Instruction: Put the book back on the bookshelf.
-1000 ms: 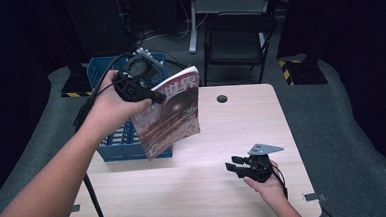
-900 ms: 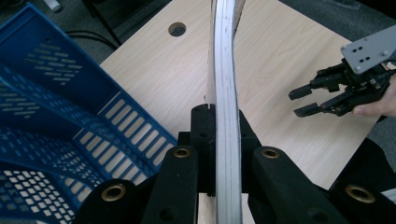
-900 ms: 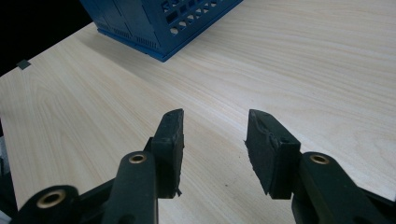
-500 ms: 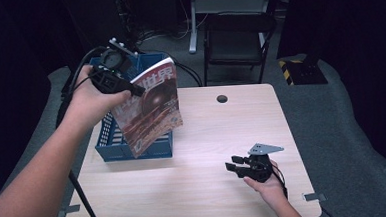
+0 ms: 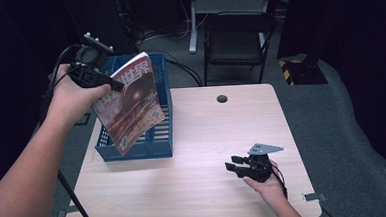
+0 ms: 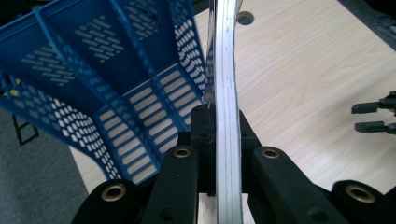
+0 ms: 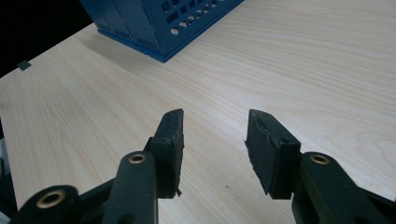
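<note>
Grips, in the left tool [image 6: 217, 116], a magazine [image 6: 226, 70] edge-on: jaws shut tight across the stacked pages, one pad on each cover, nothing else pinched. Runs straight ahead from the jaws and bows slightly toward its far end, so probably thin, light and floppy rather than stiff. Shows a glossy cover in the high view, so likely slick under the pads and prone to pivoting if pinched by a mere corner. Seems best taken as now, deep between the pads along one edge, all pages caught together so that none fans out; better still close to the spine, though cannot tell from here which edge that is. Hangs tilted in the air, resting on nothing as far as can be seen. Just left of the jaws and below them, opens a blue slotted basket [image 6: 93, 79], upright dividers splitting it into narrow compartments, the magazine above its right-hand part and not yet down in any slot. Calls, by this judgement, for lining up the limp lower edge with a divider gap before lowering. Farther right of the tool, spreads the bare pale desk [image 6: 303, 70]. Farthest off, rests low over the desk the right tool [image 7: 215, 135], jaws about half apart with nothing between the pads.
</note>
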Demonstrator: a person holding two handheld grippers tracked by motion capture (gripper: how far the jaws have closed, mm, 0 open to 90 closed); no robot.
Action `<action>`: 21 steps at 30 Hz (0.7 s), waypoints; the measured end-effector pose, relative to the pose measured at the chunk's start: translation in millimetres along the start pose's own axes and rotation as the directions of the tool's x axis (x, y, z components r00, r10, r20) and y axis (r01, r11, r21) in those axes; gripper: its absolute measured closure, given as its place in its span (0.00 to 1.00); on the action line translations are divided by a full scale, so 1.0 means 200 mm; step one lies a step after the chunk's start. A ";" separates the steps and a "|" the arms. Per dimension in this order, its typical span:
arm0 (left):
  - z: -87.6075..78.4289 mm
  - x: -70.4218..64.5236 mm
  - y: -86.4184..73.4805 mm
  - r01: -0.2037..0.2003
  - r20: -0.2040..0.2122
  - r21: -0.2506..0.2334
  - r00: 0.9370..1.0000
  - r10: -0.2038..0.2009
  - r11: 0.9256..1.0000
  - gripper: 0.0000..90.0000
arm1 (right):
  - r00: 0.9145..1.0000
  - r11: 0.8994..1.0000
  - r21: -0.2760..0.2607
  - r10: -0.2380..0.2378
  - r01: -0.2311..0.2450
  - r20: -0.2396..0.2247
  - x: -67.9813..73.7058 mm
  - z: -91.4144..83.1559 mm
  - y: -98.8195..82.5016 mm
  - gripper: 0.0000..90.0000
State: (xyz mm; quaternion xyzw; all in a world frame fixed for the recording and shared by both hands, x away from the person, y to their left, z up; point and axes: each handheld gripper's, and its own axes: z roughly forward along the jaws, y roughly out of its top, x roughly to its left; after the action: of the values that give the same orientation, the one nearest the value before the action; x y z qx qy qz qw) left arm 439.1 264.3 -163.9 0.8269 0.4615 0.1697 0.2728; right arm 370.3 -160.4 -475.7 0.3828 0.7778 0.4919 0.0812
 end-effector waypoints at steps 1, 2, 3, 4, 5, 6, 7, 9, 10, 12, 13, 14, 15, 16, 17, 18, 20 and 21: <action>0.00 0.01 0.00 0.009 -0.006 0.000 1.000 -0.009 1.000 0.94 | 1.000 1.000 0.000 0.002 -0.002 0.001 0.00 0.00 0.00 0.63; 0.00 0.03 -0.01 0.011 -0.011 0.003 1.000 -0.011 1.000 0.94 | 1.000 1.000 0.000 0.002 -0.002 0.001 0.00 0.00 0.00 0.63; 0.00 0.04 -0.01 0.019 -0.018 0.005 1.000 -0.019 1.000 0.94 | 1.000 1.000 0.000 0.001 -0.001 0.000 0.00 0.00 0.00 0.63; 0.01 0.05 -0.02 0.025 -0.021 0.008 0.999 -0.024 1.000 0.94 | 1.000 1.000 -0.001 -0.001 0.001 0.003 0.00 0.00 0.00 0.63; 0.01 0.06 -0.02 0.035 -0.026 0.009 0.999 -0.035 0.999 0.94 | 1.000 1.000 -0.001 -0.002 0.002 0.002 0.00 0.00 0.00 0.63; 0.01 0.08 -0.02 0.044 -0.032 0.008 0.999 -0.044 0.999 0.94 | 1.000 1.000 -0.001 -0.003 0.003 0.003 0.00 0.00 0.00 0.63; 0.01 0.09 -0.03 0.056 -0.038 0.003 0.998 -0.056 0.998 0.94 | 1.000 1.000 -0.001 -0.002 0.002 0.003 0.00 0.00 0.00 0.63; 0.01 0.12 -0.04 0.074 -0.043 0.009 0.996 -0.073 0.997 0.94 | 1.000 1.000 -0.001 -0.001 0.001 0.001 0.00 0.00 0.00 0.63; 0.01 0.13 -0.04 0.083 -0.049 0.007 0.995 -0.082 0.997 0.94 | 1.000 1.000 -0.001 -0.003 0.003 0.003 0.00 0.00 0.00 0.63; 0.01 0.16 -0.04 0.097 -0.055 0.016 0.994 -0.096 0.995 0.94 | 1.000 1.000 -0.001 -0.001 0.001 0.001 0.00 0.00 0.00 0.63; 0.01 0.17 -0.05 0.108 -0.060 0.016 0.993 -0.106 0.994 0.94 | 1.000 1.000 -0.001 0.000 0.000 0.001 0.00 0.00 0.00 0.63; 0.02 0.18 -0.05 0.116 -0.068 0.015 0.991 -0.114 0.993 0.94 | 1.000 1.000 -0.001 -0.001 0.001 0.000 0.00 0.00 0.00 0.63; 0.02 0.19 -0.05 0.125 -0.068 0.020 0.990 -0.123 0.992 0.94 | 1.000 1.000 0.000 -0.001 0.001 0.001 0.00 0.00 0.00 0.63; 0.02 0.20 -0.06 0.129 -0.073 0.017 0.989 -0.128 0.991 0.94 | 1.000 1.000 -0.001 -0.001 0.001 0.001 0.00 0.00 0.00 0.63; 0.02 0.20 -0.06 0.137 -0.073 0.017 0.988 -0.135 0.990 0.94 | 1.000 1.000 -0.001 0.000 0.000 0.001 0.00 0.00 0.00 0.63; 0.02 0.21 -0.07 0.144 -0.078 0.018 0.987 -0.142 0.989 0.94 | 1.000 1.000 -0.001 -0.003 0.003 0.003 0.00 0.00 0.00 0.63; 0.02 0.23 -0.07 0.164 -0.082 0.017 0.983 -0.162 0.986 0.94 | 1.000 1.000 -0.002 0.000 0.000 0.001 0.00 0.00 0.00 0.63; 0.03 0.24 -0.08 0.174 -0.088 0.005 0.981 -0.173 0.985 0.94 | 1.000 1.000 -0.002 0.000 0.000 0.001 0.00 0.00 0.00 0.63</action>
State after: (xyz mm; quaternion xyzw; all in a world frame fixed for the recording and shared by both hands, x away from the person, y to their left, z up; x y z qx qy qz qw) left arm 456.4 309.4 -176.5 0.7769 0.5445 0.1783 0.2610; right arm 370.3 -160.2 -475.7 0.3831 0.7772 0.4925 0.0819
